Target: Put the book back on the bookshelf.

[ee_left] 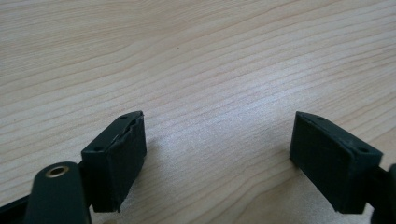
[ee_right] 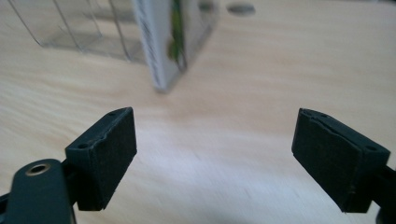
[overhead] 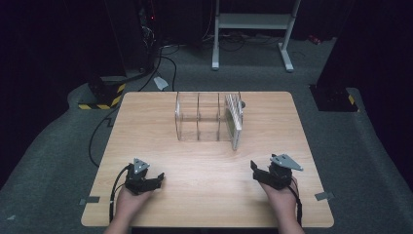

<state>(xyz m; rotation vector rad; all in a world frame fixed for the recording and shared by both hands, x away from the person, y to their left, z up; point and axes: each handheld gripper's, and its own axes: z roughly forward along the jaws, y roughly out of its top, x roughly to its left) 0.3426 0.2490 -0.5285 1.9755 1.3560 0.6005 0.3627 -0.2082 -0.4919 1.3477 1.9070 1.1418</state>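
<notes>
The wooden desk (overhead: 204,161) spreads wide across the high view, pale grain all the way to its edges, grey carpet around it. Toward the far side stands a clear plastic rack (overhead: 202,117) with upright dividers, and there in its rightmost slot sits a flat case (overhead: 234,119), on edge, leaning slightly, its near end poking out past the rack's front. In the right gripper view that case (ee_right: 163,42) looms ahead and to the left, blurred, well apart from the black pads. Down at the near edge, the left gripper (overhead: 158,179) rests low over the desk, jaws spread wide, bare wood between them in the left gripper view (ee_left: 219,149). Over on the other side, the right gripper (overhead: 254,170) has its jaws standing far apart too, nothing caught between them (ee_right: 212,154).
</notes>
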